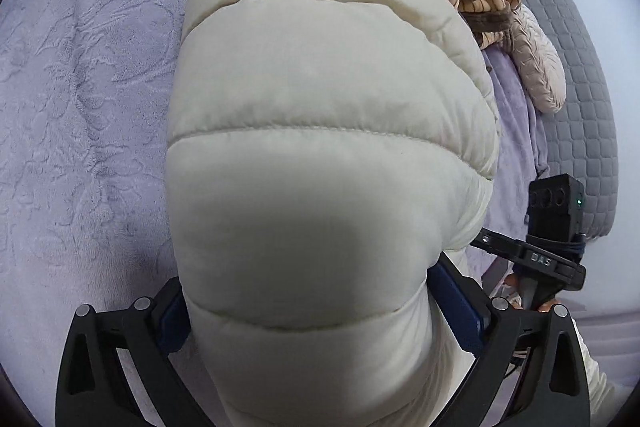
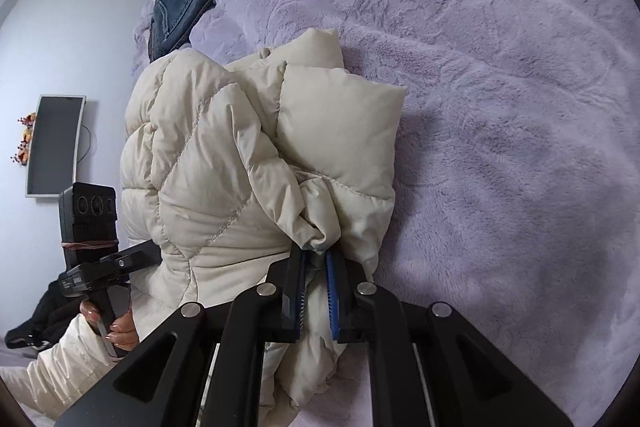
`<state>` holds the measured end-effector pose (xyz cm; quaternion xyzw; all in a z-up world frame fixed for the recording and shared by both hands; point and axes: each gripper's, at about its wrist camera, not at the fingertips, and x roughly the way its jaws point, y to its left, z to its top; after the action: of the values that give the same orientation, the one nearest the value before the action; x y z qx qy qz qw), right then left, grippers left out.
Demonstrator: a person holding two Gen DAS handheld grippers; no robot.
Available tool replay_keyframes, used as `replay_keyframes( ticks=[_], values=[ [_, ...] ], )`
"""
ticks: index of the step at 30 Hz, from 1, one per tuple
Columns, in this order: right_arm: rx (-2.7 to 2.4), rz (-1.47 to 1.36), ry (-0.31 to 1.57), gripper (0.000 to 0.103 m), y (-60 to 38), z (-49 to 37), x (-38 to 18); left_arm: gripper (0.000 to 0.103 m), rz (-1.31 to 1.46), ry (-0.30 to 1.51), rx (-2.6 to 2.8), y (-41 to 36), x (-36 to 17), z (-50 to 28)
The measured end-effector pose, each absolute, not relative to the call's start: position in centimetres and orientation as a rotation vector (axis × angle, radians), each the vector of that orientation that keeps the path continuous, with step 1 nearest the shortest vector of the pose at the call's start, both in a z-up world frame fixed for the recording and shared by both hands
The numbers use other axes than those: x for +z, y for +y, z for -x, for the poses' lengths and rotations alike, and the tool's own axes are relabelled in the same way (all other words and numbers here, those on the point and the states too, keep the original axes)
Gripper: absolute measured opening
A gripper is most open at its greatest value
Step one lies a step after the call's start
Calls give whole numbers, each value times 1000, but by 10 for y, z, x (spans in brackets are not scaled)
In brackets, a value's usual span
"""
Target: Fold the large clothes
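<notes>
Soft, even daylight is seen throughout. A dim shadow is cast on the puffer jacket (image 1: 320,247) and the bed blanket (image 2: 520,167). Edges are bent by fisheye distortion and ringed by black vignetting.

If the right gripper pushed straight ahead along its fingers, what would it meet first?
The cream puffer jacket: the right gripper is already shut on a bunched fold of it, so more jacket lies directly ahead, then probably the lilac blanket.

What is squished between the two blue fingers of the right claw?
A bunched fold of the cream puffer jacket sits between the right claw's fingers, pinched there. The right wrist view shows it.
</notes>
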<state>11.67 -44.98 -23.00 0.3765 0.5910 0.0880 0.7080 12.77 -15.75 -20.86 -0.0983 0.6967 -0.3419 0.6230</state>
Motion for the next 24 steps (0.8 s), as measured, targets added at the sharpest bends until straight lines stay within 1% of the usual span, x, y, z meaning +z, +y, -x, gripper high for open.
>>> replay_keyframes(
  ticks=[1,2,3,5,9,15,21,23,24],
  values=[
    [183,-824,1301,38,-452,-112,-224,101,223,1596,-778,-158,-207,-127],
    [177,-828,1285,73,-455,-107,-219,101,217,1590,-769,-159,-207,-126],
    [175,-844,1266,95,-458,-101,-215,101,210,1584,-762,-160,-206,-125],
    [196,-892,1231,96,-463,-90,-211,101,191,1571,-750,-163,-202,-126],
    [248,-958,1251,96,-463,-88,-223,103,143,1543,-728,-171,-200,-126],
    [353,-1082,1274,96,-443,-116,-257,103,120,1523,-708,-180,-198,-125],
    [384,-1109,1309,96,-416,-139,-272,103,83,1496,-680,-178,-196,-124],
    [366,-1115,1311,93,-414,-140,-271,103,65,1486,-678,-178,-194,-123],
    [357,-1124,1312,86,-414,-139,-271,103,51,1481,-677,-179,-193,-123]
  ],
)
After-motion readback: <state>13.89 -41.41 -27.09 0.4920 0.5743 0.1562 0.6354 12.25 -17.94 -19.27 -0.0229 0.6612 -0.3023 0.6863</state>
